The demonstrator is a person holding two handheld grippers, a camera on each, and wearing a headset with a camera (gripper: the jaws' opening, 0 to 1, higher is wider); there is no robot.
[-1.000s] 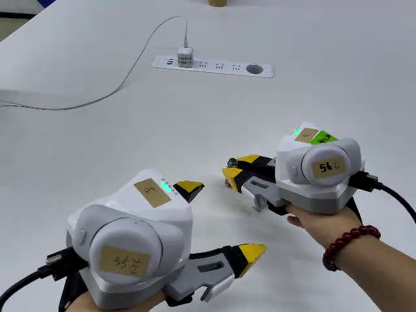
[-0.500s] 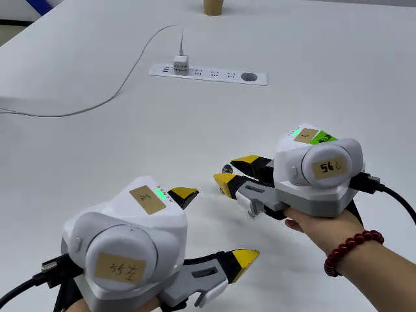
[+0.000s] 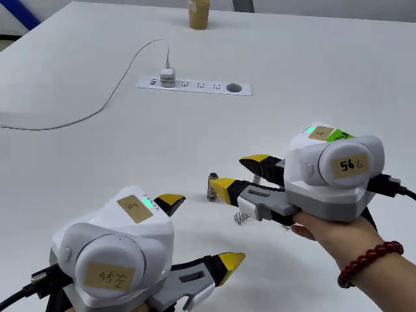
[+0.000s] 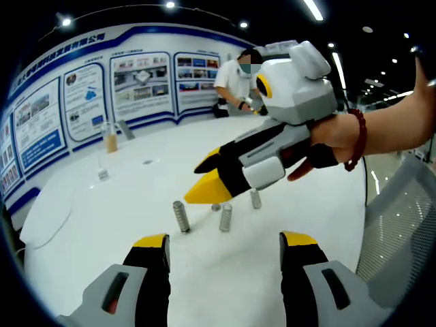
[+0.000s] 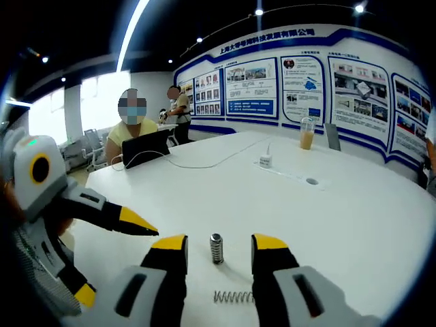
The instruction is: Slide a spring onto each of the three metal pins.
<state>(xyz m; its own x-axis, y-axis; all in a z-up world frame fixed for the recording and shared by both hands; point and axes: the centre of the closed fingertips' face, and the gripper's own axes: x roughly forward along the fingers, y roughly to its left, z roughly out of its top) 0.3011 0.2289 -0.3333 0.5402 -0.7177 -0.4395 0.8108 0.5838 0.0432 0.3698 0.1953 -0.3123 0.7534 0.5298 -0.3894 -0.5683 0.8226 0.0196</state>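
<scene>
Loose spring [image 3: 242, 216] lies flat on the white table [image 3: 312, 84], just under the right gripper [image 3: 234, 171]. Nothing grips it. Coiled pin [image 3: 212, 186] stands upright just beside that gripper's lower yellow tip, apart from it. In the right gripper view the same pin sits ahead, in line with the gap between the jaws, and the flat spring is nearer, low between them. The left gripper view shows three coiled uprights close together on the table, under the right gripper's tips. Right gripper jaws are apart, holding nothing, and hover just above the surface. Left gripper [image 3: 200, 230] is nearer the person, jaws wide apart and empty, pointed at the pins. Power strip [image 3: 194, 85] with one plugged-in charger lies well beyond. Paper cup [image 3: 199, 13] is at the far edge.
</scene>
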